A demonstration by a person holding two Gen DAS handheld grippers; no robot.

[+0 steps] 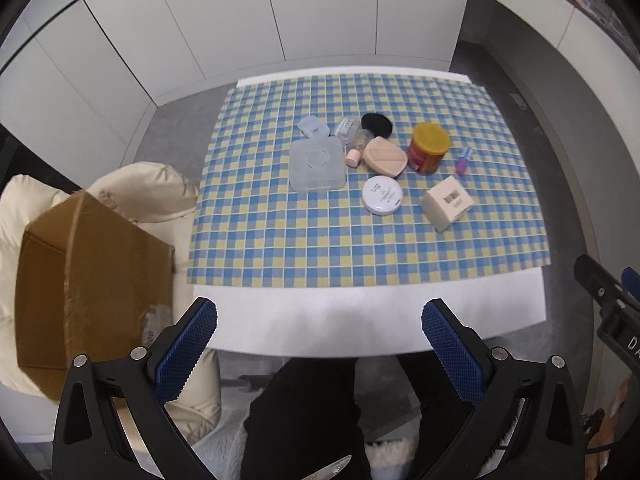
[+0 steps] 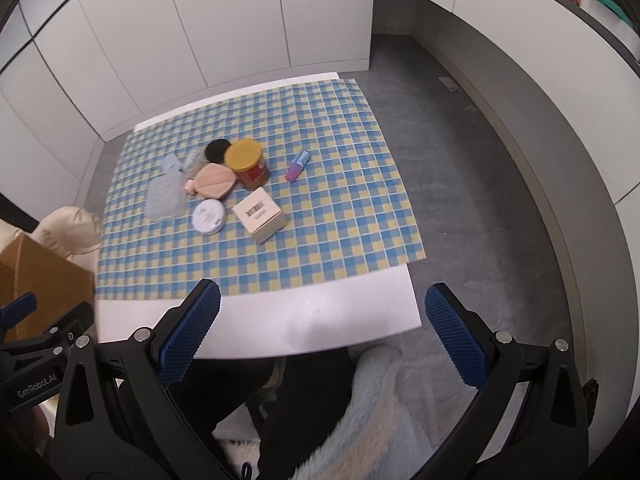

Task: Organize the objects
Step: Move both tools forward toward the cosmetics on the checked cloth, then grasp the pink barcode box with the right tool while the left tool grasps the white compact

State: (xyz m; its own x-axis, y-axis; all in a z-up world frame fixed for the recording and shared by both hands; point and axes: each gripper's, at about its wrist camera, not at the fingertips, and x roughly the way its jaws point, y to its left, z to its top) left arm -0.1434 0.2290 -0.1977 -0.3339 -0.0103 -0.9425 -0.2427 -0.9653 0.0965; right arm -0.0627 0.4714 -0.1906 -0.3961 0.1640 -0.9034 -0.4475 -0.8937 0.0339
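Observation:
Small items cluster mid-table on a blue-and-yellow checked cloth [image 1: 280, 232]: a clear plastic case [image 1: 318, 164], a round white tin [image 1: 382, 195], a cream box [image 1: 447, 203], a peach pouch [image 1: 385, 156], a red jar with a yellow lid [image 1: 429, 148], a black disc [image 1: 377, 124] and a purple tube [image 1: 462, 163]. The same box [image 2: 260, 215], tin [image 2: 209, 216], jar [image 2: 247, 163] and tube [image 2: 297, 166] show in the right wrist view. My left gripper [image 1: 320, 320] hangs open over the table's near edge, holding nothing. My right gripper [image 2: 323, 307] is open and likewise bare.
An open cardboard box [image 1: 84, 280] sits on cream padded cushions [image 1: 156, 192] left of the table. A person's dark-clothed legs [image 1: 312, 408] are under the near edge. White cabinet walls [image 1: 320, 12] and grey floor [image 2: 460, 168] surround the table.

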